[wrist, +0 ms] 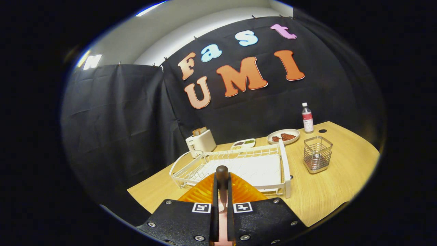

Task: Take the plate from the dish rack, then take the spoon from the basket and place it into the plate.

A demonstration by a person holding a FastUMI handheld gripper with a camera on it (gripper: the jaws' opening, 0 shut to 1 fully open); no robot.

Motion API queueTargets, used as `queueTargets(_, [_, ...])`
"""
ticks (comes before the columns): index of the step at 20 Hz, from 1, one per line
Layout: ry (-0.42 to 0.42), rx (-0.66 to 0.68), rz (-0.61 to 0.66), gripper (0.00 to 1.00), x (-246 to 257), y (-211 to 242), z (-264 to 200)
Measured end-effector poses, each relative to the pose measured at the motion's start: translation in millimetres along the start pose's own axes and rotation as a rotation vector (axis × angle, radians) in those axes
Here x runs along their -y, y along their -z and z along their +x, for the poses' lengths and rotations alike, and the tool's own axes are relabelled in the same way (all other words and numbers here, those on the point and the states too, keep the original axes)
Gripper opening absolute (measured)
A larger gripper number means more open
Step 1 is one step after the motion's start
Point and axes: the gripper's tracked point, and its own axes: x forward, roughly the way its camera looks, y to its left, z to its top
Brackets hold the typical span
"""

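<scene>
With the dish rack sitting bare on the bench, we judge the plate step done: an orange plate lies just under and ahead of the claw, between us and the rack. We see the claw nearly closed, both fingers pressing on the spoon, whose dark rounded end sticks up just past the fingertips while a pale part runs back down the gap toward the camera. So the spoon's long axis runs along the fingers, dark end pointing away from us toward the rack; we cannot tell whether that end is handle or bowl. The wire basket stands to the right of the rack, well apart from the claw, and looks empty from here. What is left, as we read it: lower the spoon onto the plate and release. Farther back sit a toaster, a small sauce dish, a plate of food and a bottle, none involved.
</scene>
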Motion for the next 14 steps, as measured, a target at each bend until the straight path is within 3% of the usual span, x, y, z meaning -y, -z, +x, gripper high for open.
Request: queueTargets(14, [-0.081, -0.046, -0.052, 0.09, 15.6, 28.5, -18.8])
